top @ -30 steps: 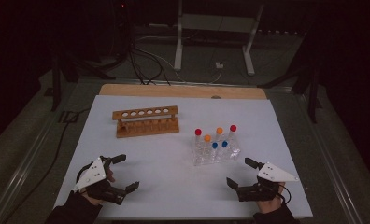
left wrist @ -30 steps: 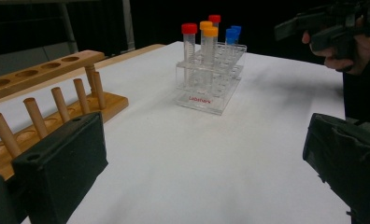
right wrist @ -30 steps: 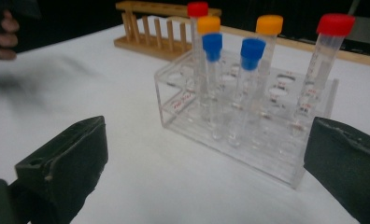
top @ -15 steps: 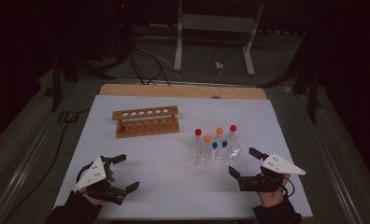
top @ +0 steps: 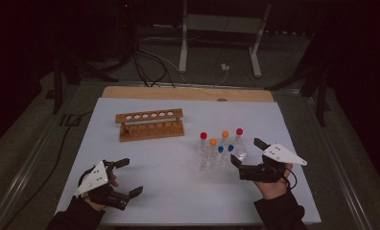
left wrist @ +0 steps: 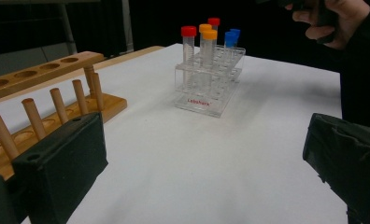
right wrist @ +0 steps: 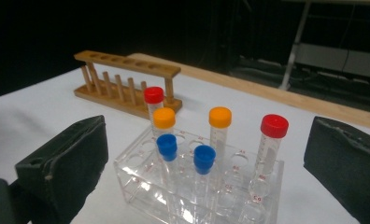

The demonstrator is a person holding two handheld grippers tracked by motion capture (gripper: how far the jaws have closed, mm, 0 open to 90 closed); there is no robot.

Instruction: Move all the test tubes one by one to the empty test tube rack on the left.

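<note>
A clear plastic rack [top: 220, 154] holds several capped tubes: two red, two orange, two blue. In the right gripper view the rack [right wrist: 141, 184] sits close ahead, with a red-capped tube [right wrist: 273, 140] at its right corner. My right gripper [top: 246, 151] is open just right of the rack, empty, jaws pointing at it. A wooden tube rack [top: 149, 124] with empty holes stands farther back left. My left gripper [top: 129, 177] rests open and empty near the front left of the table. Its view has the wooden rack [left wrist: 47, 107] at left and the clear rack [left wrist: 209, 88] ahead.
A white sheet [top: 178, 158] covers the table, with a wooden strip [top: 188, 92] along its far edge. Dark floor, cables and a metal stand [top: 221, 28] lie beyond. In the left gripper view the other hand [left wrist: 332, 21] hovers at top right.
My right gripper has moved forward and a little left, up to the clear rack's right side. The left gripper has stayed put.
</note>
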